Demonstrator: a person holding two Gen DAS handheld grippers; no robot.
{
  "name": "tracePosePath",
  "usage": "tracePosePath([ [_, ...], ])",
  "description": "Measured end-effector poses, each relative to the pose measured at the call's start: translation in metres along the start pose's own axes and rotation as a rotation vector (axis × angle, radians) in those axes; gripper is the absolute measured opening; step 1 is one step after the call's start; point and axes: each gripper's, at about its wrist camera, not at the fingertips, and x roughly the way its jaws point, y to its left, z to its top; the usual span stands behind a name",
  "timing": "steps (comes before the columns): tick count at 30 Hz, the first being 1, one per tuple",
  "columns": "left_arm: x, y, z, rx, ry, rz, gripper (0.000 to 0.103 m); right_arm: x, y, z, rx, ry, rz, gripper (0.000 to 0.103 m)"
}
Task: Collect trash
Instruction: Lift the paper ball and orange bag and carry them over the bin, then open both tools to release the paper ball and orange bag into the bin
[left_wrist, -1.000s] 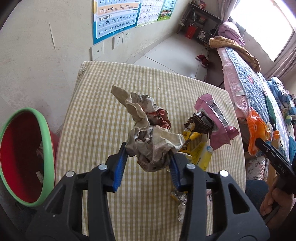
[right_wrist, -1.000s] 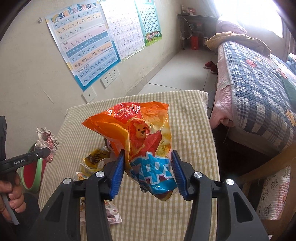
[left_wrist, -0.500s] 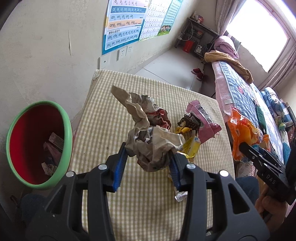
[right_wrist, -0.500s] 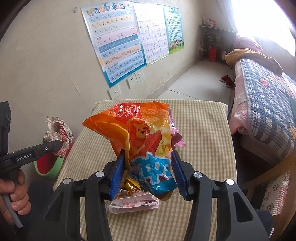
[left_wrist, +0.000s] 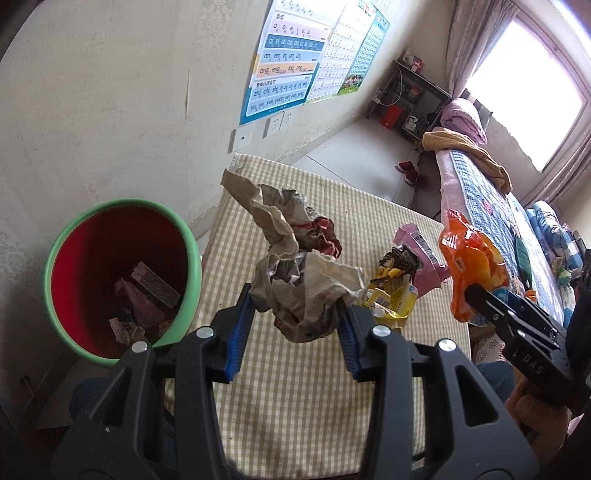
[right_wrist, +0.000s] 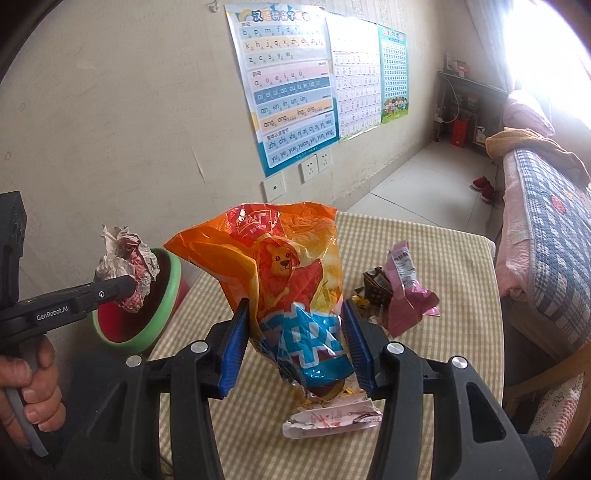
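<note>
The left gripper (left_wrist: 295, 325) is clamped on a crumpled wad of brown paper (left_wrist: 295, 266), its blue pads pressing the wad from both sides; the jaws stand only as far apart as the wad is thick, and the paper rises above them in a twisted peak with a red scrap caught in its folds; the wad hangs clear above the checked tablecloth (left_wrist: 306, 398), towards the table's left edge. Beside that edge, on the floor against the wall, stands the red bin with a green rim (left_wrist: 122, 273); wrappers already lie in its bottom.

The right gripper (right_wrist: 295, 347) is closed on an orange snack bag with a bear printed on it (right_wrist: 277, 266); the pads squeeze the bag's blue lower part, and the orange upper part balloons above the jaws; the bag is lifted off the cloth. Below it, at the table's near edge, lies a torn white and pink wrapper (right_wrist: 328, 421). Near the middle of the table, towards its right edge, a pink packet (right_wrist: 406, 295) lies touching a dark brown wrapper (right_wrist: 375, 290); from the left wrist a yellow wrapper (left_wrist: 391, 299) shows just beside them. A hand (right_wrist: 29, 391) grips the left tool's handle at the lower left of the right wrist view.
</note>
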Motion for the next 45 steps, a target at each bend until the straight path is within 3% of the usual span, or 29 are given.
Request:
tracePosePath([
  [27, -0.038, 0.133, 0.006, -0.194, -0.036, 0.145, 0.041, 0.060, 0.137, 0.036, -0.194, 0.045, 0.201, 0.048],
  [45, -0.030, 0.195, 0.005, -0.281, -0.014, 0.161, 0.042, 0.127, 0.228, 0.049, -0.307, 0.122, 0.300, 0.049],
])
